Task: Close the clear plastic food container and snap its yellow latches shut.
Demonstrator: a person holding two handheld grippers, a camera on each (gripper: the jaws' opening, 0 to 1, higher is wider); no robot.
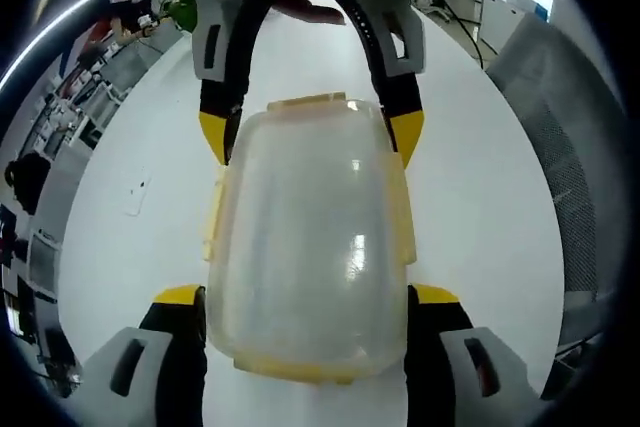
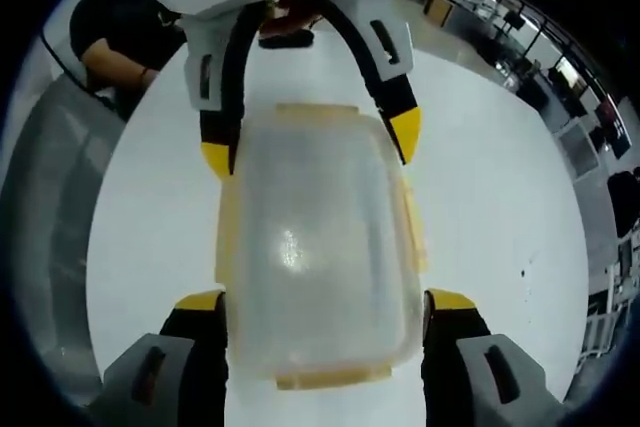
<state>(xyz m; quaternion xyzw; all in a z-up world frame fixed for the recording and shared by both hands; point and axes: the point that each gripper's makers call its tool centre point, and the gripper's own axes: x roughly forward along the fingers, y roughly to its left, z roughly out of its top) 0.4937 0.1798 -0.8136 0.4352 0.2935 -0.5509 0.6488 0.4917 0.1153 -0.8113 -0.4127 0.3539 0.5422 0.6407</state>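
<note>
The clear container (image 1: 305, 237), lid on, sat mid-frame on the white desk (image 1: 480, 177). The left claw (image 1: 305, 312) straddled its near end, jaws spread against its sides. The right claw (image 2: 320, 317) gripped the opposite end likewise, yellow latches (image 2: 412, 232) along its edges.
</note>
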